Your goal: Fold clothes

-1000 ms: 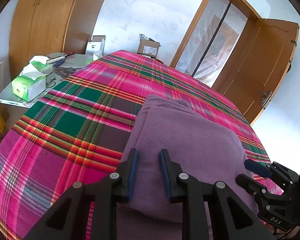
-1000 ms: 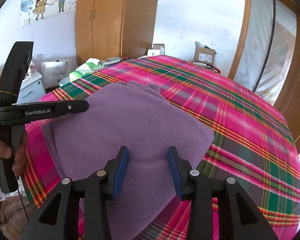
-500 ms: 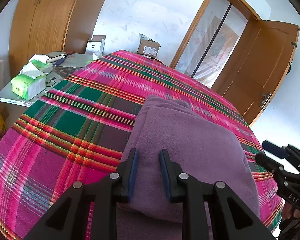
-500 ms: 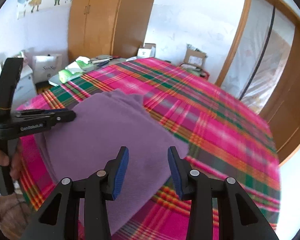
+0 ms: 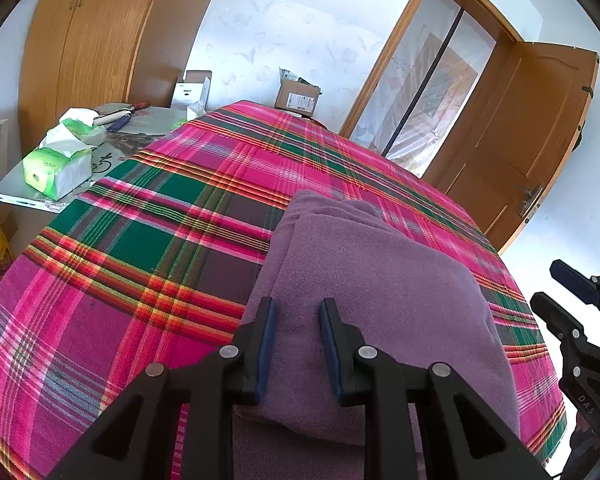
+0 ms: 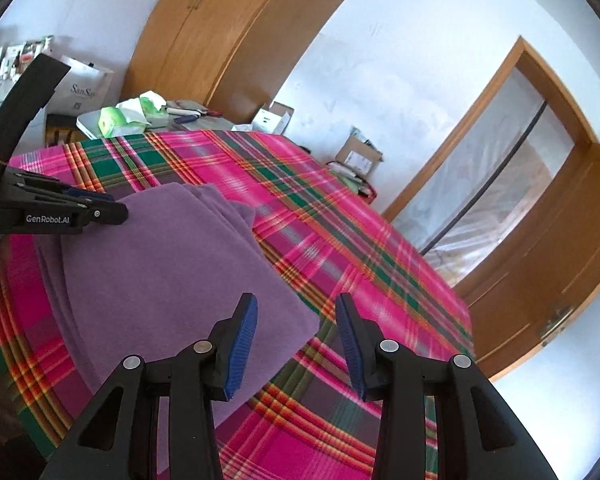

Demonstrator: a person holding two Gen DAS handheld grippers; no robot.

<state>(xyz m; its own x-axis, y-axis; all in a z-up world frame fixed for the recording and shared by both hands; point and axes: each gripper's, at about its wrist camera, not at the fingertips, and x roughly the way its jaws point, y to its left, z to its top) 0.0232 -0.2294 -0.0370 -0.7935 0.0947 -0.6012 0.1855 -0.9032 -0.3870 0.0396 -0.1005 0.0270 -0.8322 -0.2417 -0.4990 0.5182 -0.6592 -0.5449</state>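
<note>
Left wrist view: left gripper [image 5: 296,344] fingers parted, empty, above folded purple cloth [image 5: 380,280] on plaid bed [image 5: 160,220]. Right wrist view: right gripper [image 6: 296,340] fingers wide, empty, over cloth's corner; left gripper at frame's left.

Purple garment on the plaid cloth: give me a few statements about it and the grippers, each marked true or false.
1. The purple garment lies folded on the plaid cloth. True.
2. The right gripper is clamped on the garment. False: its jaws stand apart with nothing between them.
3. The left gripper is over the garment's near edge. True.
4. A cardboard box sits on the garment. False: it stands beyond the far end of the cloth, by the wall.
</note>
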